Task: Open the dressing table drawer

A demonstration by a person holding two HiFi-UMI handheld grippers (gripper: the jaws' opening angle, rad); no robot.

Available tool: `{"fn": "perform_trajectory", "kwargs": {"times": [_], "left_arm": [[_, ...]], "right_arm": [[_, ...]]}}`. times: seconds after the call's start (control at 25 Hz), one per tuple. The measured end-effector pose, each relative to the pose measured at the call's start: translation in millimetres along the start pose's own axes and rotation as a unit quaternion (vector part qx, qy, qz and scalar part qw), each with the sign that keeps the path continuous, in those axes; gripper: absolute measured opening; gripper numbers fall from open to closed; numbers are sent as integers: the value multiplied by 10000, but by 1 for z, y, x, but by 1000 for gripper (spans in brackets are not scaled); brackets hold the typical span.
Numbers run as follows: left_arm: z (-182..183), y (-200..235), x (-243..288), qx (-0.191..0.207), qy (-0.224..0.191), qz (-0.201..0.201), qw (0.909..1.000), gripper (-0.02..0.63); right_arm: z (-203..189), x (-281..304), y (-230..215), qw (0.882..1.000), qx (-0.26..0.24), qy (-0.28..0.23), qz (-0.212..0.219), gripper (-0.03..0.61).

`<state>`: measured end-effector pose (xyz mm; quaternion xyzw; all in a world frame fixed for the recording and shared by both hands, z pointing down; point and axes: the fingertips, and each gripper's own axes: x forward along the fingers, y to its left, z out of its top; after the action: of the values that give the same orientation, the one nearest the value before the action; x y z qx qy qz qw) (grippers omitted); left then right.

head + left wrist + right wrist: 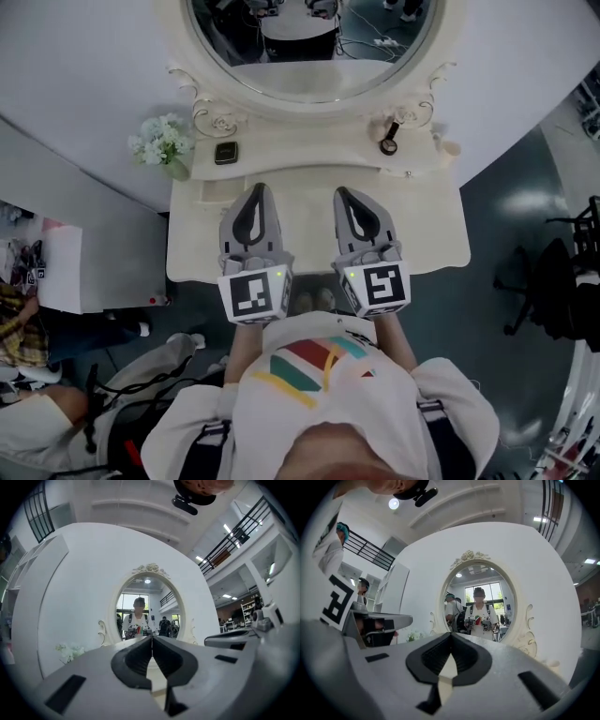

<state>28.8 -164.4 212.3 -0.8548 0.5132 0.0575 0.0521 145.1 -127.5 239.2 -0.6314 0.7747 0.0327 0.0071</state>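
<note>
Cream-white surface [431,234], white and pale green flowers [161,141] far left, grey left gripper [257,190] and right gripper [343,194] with black-and-white square markers, white shirt [328,398] with red, teal and yellow stripes, dark grey floor [525,216]

- Your right gripper [451,633] has its 2 jaws closed together at the tips, with nothing between them.
- Straight ahead stands an oval mirror [478,581] in an ornate cream frame, set against a curved white wall [543,573].
- The glass reflects a person holding 2 grippers.
- Your left gripper [401,618] shows at the left, with white flowers [414,635] just beyond it.
</note>
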Motion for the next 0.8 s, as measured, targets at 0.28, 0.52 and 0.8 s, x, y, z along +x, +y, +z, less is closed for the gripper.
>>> {"fn": "perform_trajectory", "kwargs": {"times": [0.28,0.52,0.8], "left_arm": [[1,-8,-5,165,158,-81,9997,9],[-1,-2,-9,140,124,-2,9998,9],[-4,13,-12,136,239,156,9995,9]], "right_arm": [[-5,-12,-6,9998,-88,109,-156,0],[-3,-11,-2,9999,-55,62,-133,0],[-2,-7,2,9999,-100,56,-118,0]]}}
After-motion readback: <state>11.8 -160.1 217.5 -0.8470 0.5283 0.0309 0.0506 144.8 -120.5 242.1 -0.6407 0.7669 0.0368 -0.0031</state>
